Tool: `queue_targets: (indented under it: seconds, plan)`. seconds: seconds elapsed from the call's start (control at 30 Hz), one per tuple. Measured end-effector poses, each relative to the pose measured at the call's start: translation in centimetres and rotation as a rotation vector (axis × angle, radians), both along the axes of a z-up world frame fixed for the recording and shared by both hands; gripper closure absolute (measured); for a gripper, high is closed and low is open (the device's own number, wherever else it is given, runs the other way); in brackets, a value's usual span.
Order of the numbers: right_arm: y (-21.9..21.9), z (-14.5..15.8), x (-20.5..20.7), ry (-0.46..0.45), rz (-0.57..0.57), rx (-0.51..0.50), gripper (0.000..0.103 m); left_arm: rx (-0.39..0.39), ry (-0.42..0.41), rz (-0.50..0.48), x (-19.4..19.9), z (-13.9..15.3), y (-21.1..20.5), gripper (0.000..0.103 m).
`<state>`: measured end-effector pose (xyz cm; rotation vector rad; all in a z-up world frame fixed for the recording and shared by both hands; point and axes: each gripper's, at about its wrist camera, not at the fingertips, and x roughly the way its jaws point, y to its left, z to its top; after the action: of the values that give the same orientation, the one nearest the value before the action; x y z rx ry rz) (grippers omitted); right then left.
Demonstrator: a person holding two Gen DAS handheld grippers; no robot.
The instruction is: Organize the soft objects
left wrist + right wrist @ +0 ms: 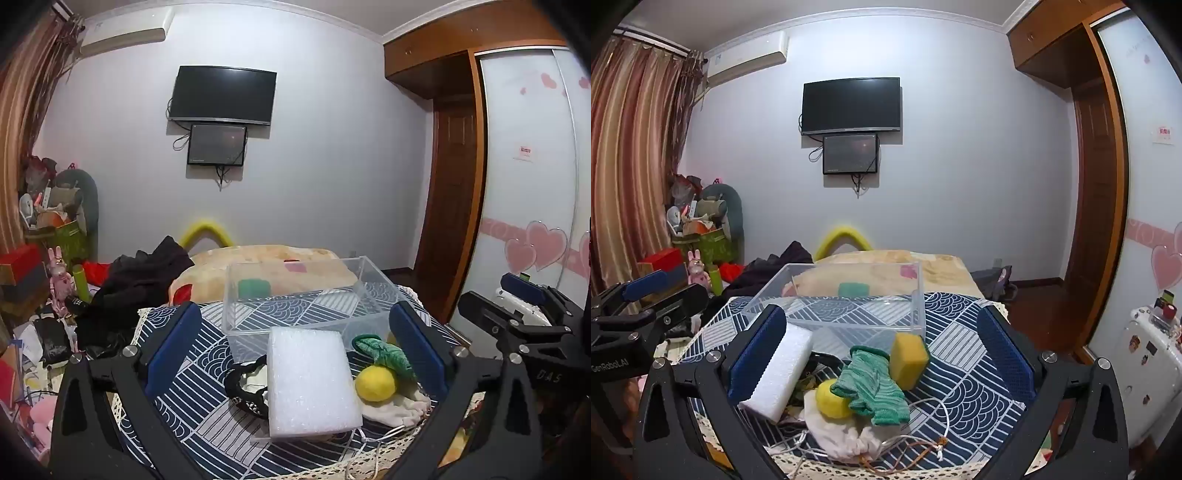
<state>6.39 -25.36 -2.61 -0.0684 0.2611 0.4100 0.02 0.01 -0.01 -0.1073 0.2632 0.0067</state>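
Note:
A white foam block (310, 380) (779, 373), a yellow ball (375, 382) (831, 398), a green knit glove (388, 356) (873, 386), a yellow sponge (908, 360), a cream drawstring pouch (846, 435) (395, 410) and a black mesh item (243, 387) lie in a heap on the patterned cloth (207, 354) (971, 373). Behind them stands a clear plastic box (303, 291) (846, 299) with a green sponge (253, 288) (853, 289) seen through it. My left gripper (295, 349) is open, astride the heap. My right gripper (882, 350) is open, also empty.
A bed with a beige blanket (266, 266) lies behind the table. Black clothes (144, 280) and cluttered boxes and toys (55, 258) fill the left. A wardrobe (528, 166) and wooden door (1097, 206) stand on the right. A white suitcase (1148, 369) is low right.

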Motion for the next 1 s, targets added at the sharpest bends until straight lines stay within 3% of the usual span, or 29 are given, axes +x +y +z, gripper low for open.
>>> queue_targets:
  seconds: [0.17, 1.0]
  plan:
    - [0.0, -0.1, 0.0, -0.006, 0.000, 0.004, 0.000, 0.018, 0.025, -0.003, 0.4, 0.2, -0.2, 0.000]
    - [-0.6, 0.0, -0.2, 0.000, -0.003, 0.028, 0.000, 0.025, -0.012, -0.016, -0.4, 0.6, -0.6, 0.000]
